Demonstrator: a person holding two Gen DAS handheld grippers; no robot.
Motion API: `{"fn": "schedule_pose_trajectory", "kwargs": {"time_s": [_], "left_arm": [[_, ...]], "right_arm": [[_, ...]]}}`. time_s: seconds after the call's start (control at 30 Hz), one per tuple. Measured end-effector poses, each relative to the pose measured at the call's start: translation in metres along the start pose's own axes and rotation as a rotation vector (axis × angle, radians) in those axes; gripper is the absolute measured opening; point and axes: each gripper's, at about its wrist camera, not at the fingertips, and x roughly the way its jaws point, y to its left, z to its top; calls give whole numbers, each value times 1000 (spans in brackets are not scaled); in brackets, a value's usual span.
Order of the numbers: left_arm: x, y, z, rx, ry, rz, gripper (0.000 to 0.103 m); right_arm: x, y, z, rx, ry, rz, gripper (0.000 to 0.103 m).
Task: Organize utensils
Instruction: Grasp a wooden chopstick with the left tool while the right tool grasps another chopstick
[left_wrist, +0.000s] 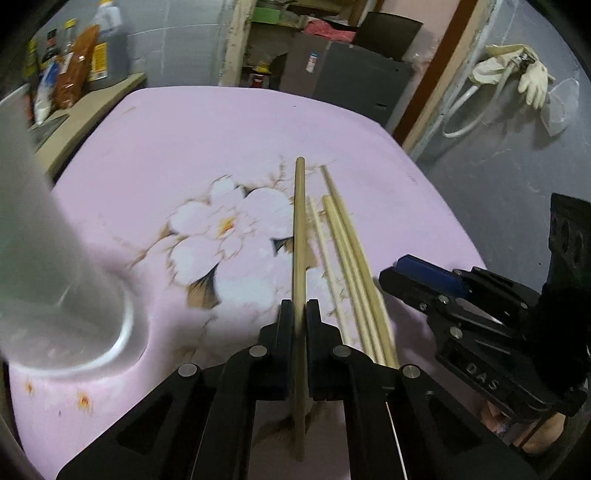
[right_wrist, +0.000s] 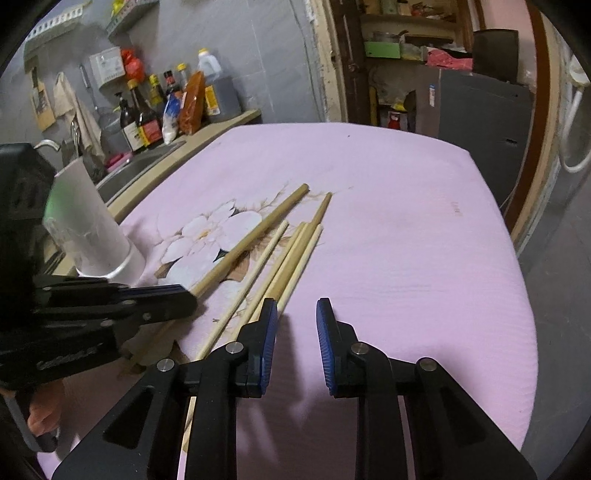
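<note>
Pink floral-printed cloth-covered tabletop (right_wrist: 406, 258) carrying all items. Tall white cylindrical plastic holder (right_wrist: 92, 229) upright at left edge. Left gripper (left_wrist: 298, 314) clamped on thick tan wooden chopstick (left_wrist: 299, 229), near holder. Right gripper (right_wrist: 296, 325) parted wide, holding nothing, just beside loose pale wooden chopsticks (right_wrist: 291, 266) lying flat mid-tabletop.

A pink cloth (right_wrist: 388, 236) with big white flowers (right_wrist: 210, 236) printed on it covers the table. Behind it, on a counter by the grey wall, stand sauce bottles (right_wrist: 142, 118), a large jug (right_wrist: 218, 88) and some food bags (right_wrist: 192, 105) — all close together. A sink (right_wrist: 129, 171) sits just beside them. On the other side, pale rubber gloves (left_wrist: 532, 79) hang on a white pipe (left_wrist: 467, 110). Farther back — a dark grey cabinet (left_wrist: 362, 85) and messy shelves (right_wrist: 406, 40).
</note>
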Motion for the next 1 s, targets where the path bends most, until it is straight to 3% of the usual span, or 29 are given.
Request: {"fn": "schedule_pose_trajectory", "kwargs": {"time_s": [0.37, 0.53, 0.77, 0.97, 1.0], "left_arm": [[-14, -7, -15, -24, 48, 21, 4], [-11, -9, -8, 10, 87, 16, 5], [2, -14, 12, 50, 121, 15, 23], [17, -9, 25, 18, 136, 14, 22], [18, -10, 26, 21, 137, 23, 16]], "right_arm": [[22, 14, 13, -93, 83, -95, 16], [29, 7, 22, -80, 130, -78, 14], [17, 9, 14, -150, 156, -94, 5], [8, 6, 7, -151, 181, -111, 2], [9, 6, 8, -147, 189, -111, 2]]}}
